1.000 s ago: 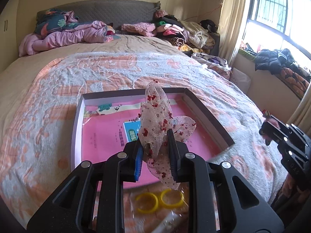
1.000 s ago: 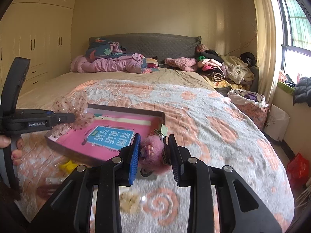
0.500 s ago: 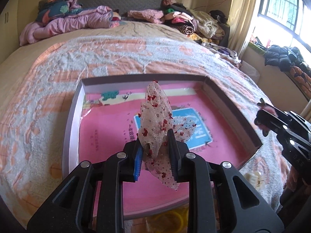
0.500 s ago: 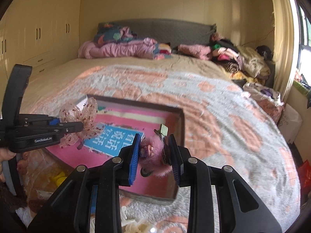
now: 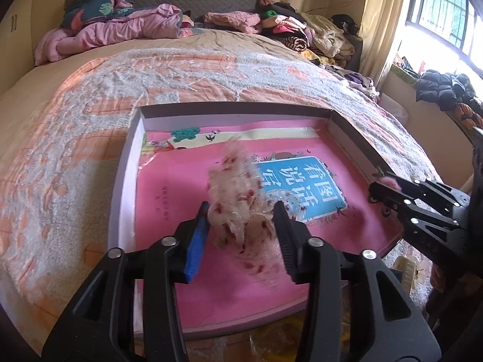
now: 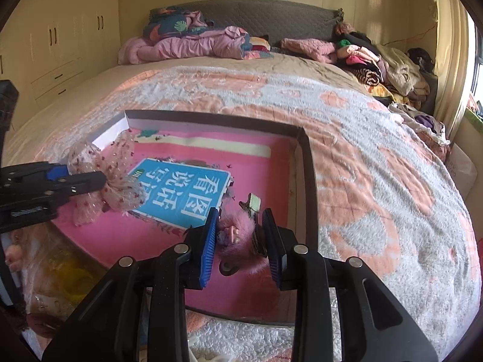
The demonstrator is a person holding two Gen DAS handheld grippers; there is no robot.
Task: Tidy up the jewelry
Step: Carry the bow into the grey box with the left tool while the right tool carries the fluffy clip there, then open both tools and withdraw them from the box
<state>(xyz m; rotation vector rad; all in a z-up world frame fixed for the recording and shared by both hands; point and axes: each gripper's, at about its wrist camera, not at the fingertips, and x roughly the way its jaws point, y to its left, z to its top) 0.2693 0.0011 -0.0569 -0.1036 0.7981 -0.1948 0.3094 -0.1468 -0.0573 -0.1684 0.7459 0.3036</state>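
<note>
A shallow box (image 5: 126, 163) with a pink book (image 5: 181, 211) inside lies on the bed; it also shows in the right wrist view (image 6: 308, 163). My left gripper (image 5: 241, 214) is open over the box, and a sheer bow with red spots (image 5: 238, 199) sits blurred between its jaws. It appears from the side in the right wrist view (image 6: 99, 178), with the bow (image 6: 117, 175). My right gripper (image 6: 240, 223) has its jaws spread around a fluffy pink hair clip (image 6: 238, 235) over the box's right part. It shows at the right of the left wrist view (image 5: 377, 190).
A grey and orange blanket (image 6: 377, 157) covers the bed. Piled clothes (image 6: 377, 60) and pink bedding (image 6: 187, 45) lie at the headboard. A cream claw clip (image 5: 407, 271) and yellow rings (image 6: 72, 274) lie near the box's front edge. A wardrobe (image 6: 54, 45) stands left.
Both grippers moved forward over the box. Both sets of jaws have widened, and the bow is slipping down, blurred, between the left jaws.
</note>
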